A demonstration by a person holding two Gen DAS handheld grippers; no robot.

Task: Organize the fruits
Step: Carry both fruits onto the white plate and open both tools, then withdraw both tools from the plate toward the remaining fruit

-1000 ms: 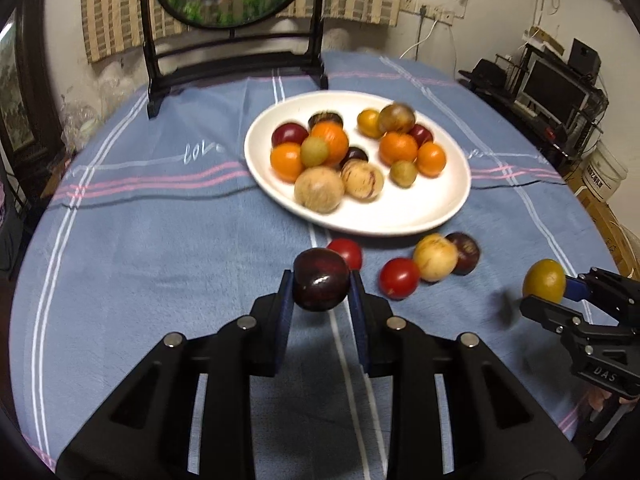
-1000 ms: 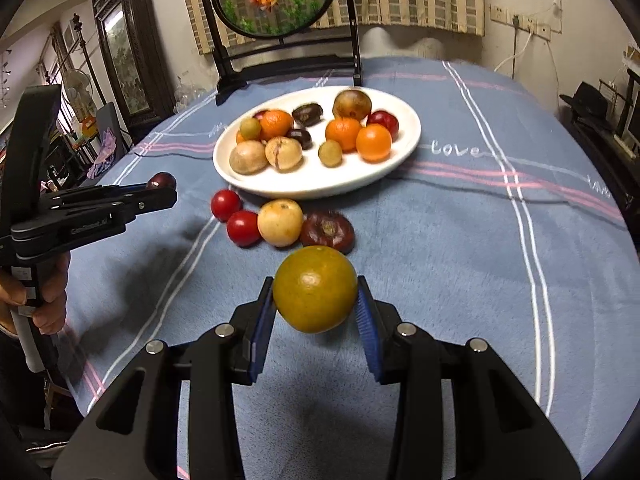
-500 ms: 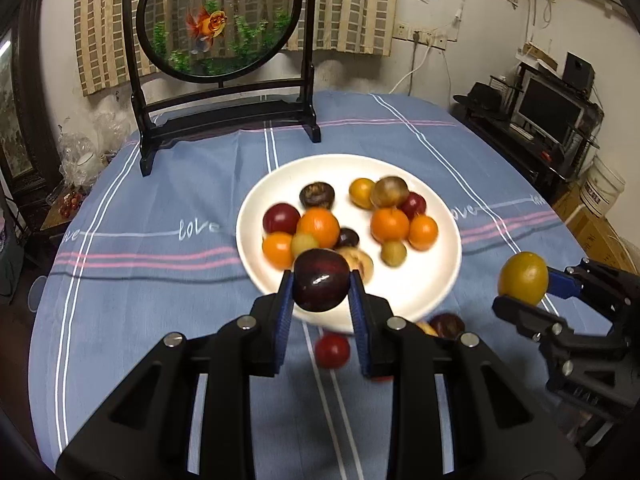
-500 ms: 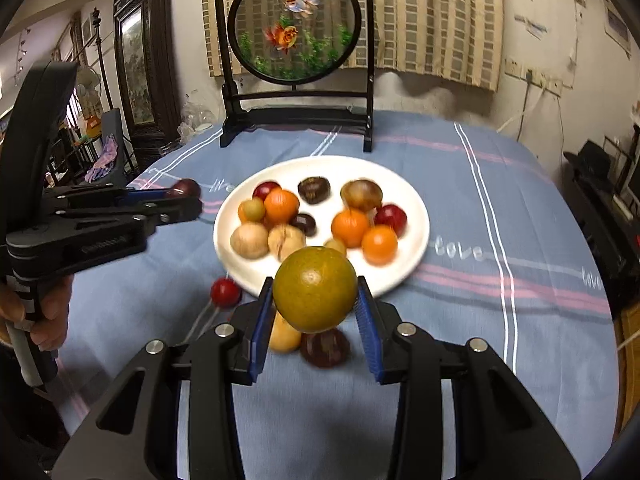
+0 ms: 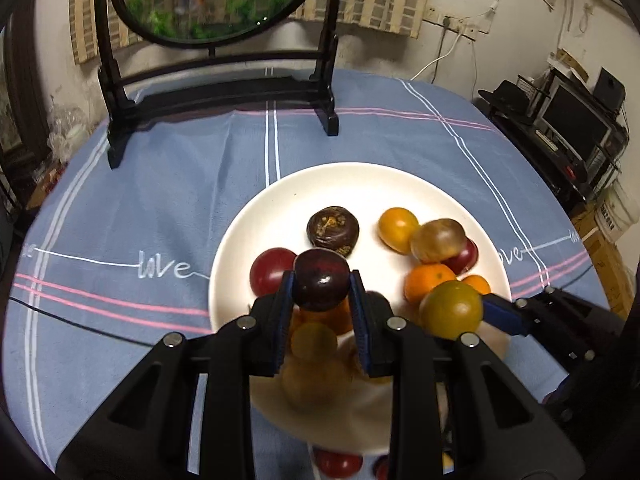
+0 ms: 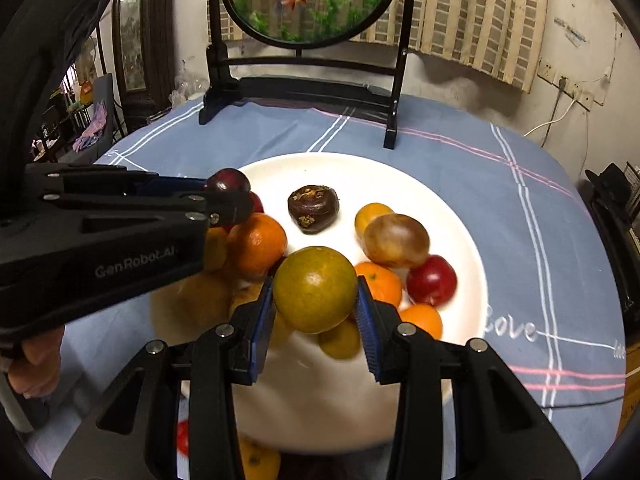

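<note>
The left tool (image 5: 321,280) pinched a glossy dark purple plum (image 5: 321,279) between its ribbed blue pads, above the near left part of the smooth white plate (image 5: 352,184). The right tool (image 6: 316,295) pinched a round, dull green-yellow citrus (image 6: 315,289) with a dimpled skin, above the plate's near middle. On the plate lay a wrinkled dark brown fruit (image 5: 333,231) (flecked with gold), a mottled brown one (image 6: 396,241), bright oranges (image 6: 258,245) and a shiny red plum (image 6: 432,281). The round worktop wore a soft blue cloth (image 5: 160,200) with white and pink stripes. At its far edge stood a black wooden stand (image 5: 216,92) holding an oval goldfish panel (image 6: 310,0).
</note>
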